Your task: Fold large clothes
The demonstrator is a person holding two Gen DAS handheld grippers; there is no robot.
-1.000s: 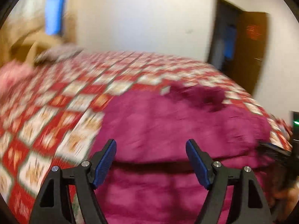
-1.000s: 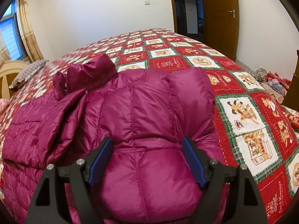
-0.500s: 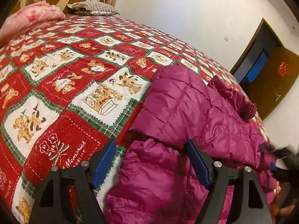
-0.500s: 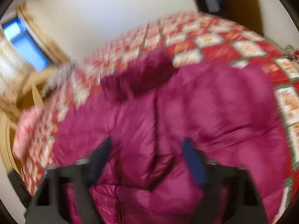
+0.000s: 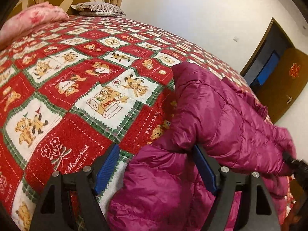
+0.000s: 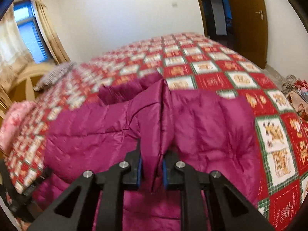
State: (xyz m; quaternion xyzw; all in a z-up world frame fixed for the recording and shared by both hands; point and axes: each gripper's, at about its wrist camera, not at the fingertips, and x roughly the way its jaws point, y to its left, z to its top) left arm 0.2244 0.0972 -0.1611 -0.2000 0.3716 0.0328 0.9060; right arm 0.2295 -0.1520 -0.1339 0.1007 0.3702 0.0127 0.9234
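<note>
A magenta puffer jacket (image 5: 221,119) lies partly folded on the bed with the red patchwork quilt (image 5: 77,80). My left gripper (image 5: 154,169) is open, its blue pads either side of the jacket's lower left edge. In the right wrist view the jacket (image 6: 202,119) fills the middle, and my right gripper (image 6: 151,170) is shut on a raised fold of its fabric. The right gripper also shows at the right edge of the left wrist view (image 5: 296,165).
A pink bundle (image 5: 32,21) and a striped pillow (image 5: 98,9) lie at the head of the bed by the headboard. A wooden door (image 6: 248,19) stands open at the far side. Loose clothes (image 6: 294,94) lie on the floor to the right of the bed.
My right gripper has closed on a fold of the jacket in the middle. My left gripper has swung to the jacket's left edge and stays open.
</note>
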